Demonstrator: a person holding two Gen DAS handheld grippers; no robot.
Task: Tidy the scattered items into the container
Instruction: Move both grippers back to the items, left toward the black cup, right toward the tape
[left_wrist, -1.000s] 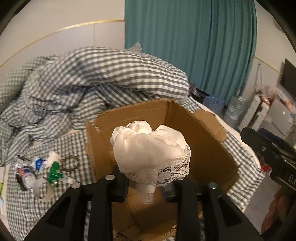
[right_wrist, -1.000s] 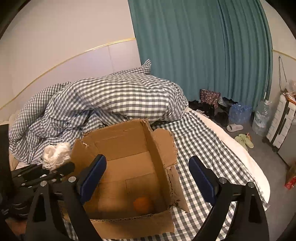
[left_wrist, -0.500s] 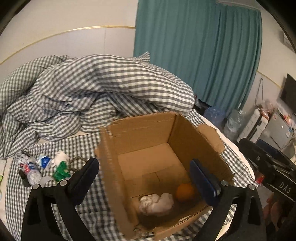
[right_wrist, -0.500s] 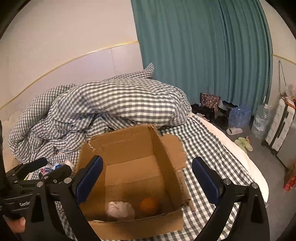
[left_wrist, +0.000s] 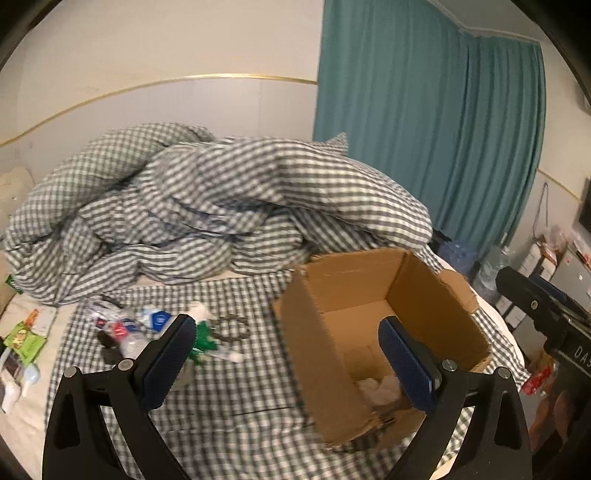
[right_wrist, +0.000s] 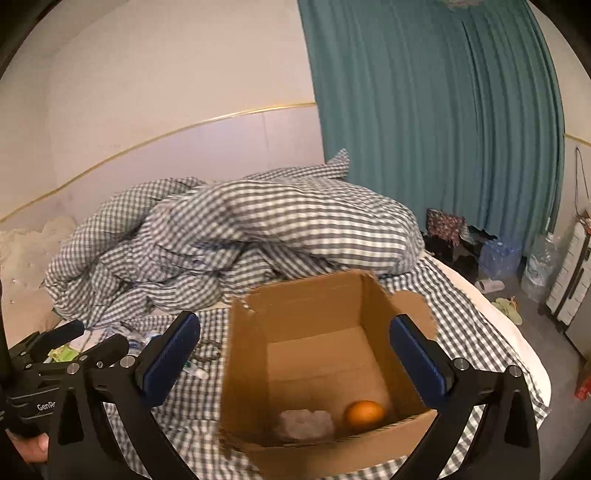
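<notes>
Brown cardboard makes up the box (left_wrist: 384, 332), which sits open on the checked bed (left_wrist: 236, 391), just ahead of the left tool (left_wrist: 286, 363) and a little to its right. The left tool stands wide open with nothing between its blue pads. Its right pad hides part of the inside of the box, but a bit of the white cloth (left_wrist: 378, 387) shows at the bottom. Ahead of the tool's left pad lies the little heap of scattered things (left_wrist: 155, 332): a small bottle, packets, something green and a white tube. More bits lie farther left, at the edge of the bed. So I think the job is only partly done.

From the right wrist view, the box (right_wrist: 317, 354) is straight ahead of the right tool (right_wrist: 295, 360) and below it. The right tool's jaws are opening, and nothing is between them. Inside the box I can see two things: the crumpled white cloth (right_wrist: 304, 422) and a round orange fruit (right_wrist: 364, 411) just beside it. The box looks worn, with torn, ragged top edges. The heap (right_wrist: 147, 341) still to pick up sits beyond the tool's left pad, near the left tool (right_wrist: 98, 338).
</notes>
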